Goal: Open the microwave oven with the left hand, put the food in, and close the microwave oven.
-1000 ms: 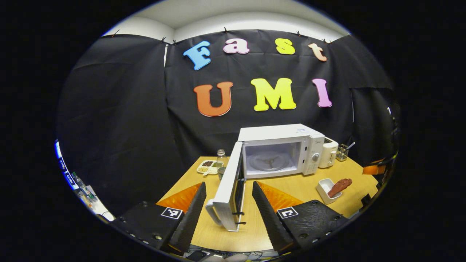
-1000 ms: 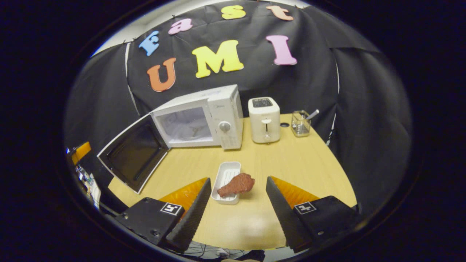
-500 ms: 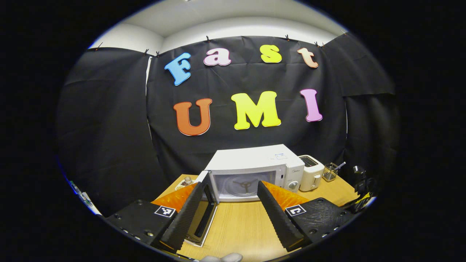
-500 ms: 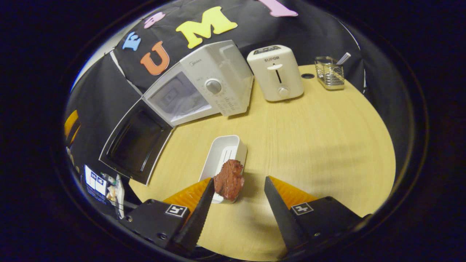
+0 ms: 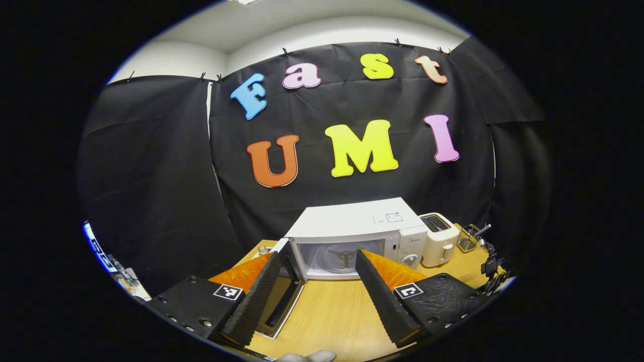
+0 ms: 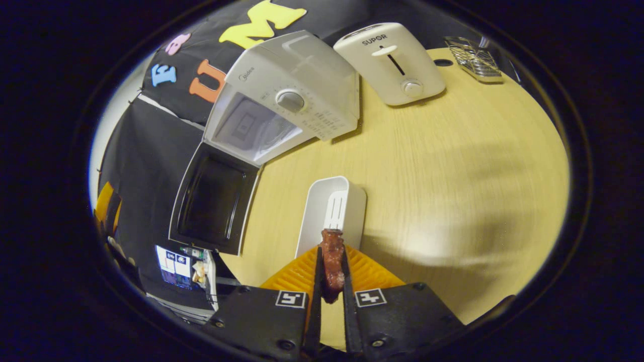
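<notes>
The right gripper [image 6: 329,274] has dropped and closed on the drumstick [image 6: 332,261].

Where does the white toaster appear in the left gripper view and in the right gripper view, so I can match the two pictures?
Left gripper view: the toaster stands low and right of centre, just right of the microwave oven.
Right gripper view: the toaster is at the top, right of centre, tilted.
Shared landmark: the microwave oven, door open, beside the toaster in both views.
</notes>
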A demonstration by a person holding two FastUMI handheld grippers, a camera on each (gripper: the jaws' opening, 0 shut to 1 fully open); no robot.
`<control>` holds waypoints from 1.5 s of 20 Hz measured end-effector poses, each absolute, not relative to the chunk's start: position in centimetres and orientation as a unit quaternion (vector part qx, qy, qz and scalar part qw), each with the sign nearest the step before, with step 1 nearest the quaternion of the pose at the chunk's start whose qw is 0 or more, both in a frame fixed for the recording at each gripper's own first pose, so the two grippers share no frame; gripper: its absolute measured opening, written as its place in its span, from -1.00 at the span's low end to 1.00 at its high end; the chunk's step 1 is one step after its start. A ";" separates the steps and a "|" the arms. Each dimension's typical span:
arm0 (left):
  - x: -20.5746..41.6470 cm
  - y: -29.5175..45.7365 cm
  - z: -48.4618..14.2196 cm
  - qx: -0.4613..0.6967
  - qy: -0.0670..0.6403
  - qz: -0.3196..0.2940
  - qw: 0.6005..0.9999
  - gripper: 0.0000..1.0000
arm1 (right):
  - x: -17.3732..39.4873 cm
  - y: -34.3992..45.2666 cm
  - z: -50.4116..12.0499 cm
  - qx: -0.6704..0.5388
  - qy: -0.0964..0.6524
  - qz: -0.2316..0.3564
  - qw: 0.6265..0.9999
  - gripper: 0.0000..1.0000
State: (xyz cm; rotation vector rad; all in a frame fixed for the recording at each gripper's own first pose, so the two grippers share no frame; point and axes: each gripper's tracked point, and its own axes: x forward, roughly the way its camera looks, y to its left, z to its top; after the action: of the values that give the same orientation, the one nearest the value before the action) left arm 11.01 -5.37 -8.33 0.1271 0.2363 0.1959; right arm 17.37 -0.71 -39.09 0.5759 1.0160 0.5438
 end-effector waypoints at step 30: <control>6.6 7.2 -12.4 0.063 0.138 -0.020 0.988 0.87 | 31.1 25.2 -24.3 0.477 0.179 0.154 0.847 -0.67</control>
State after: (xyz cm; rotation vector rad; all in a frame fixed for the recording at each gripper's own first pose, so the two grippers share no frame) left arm 6.60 7.23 -12.42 0.1268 0.2779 -0.0392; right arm 31.14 25.22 -24.29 1.0050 0.3784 0.3239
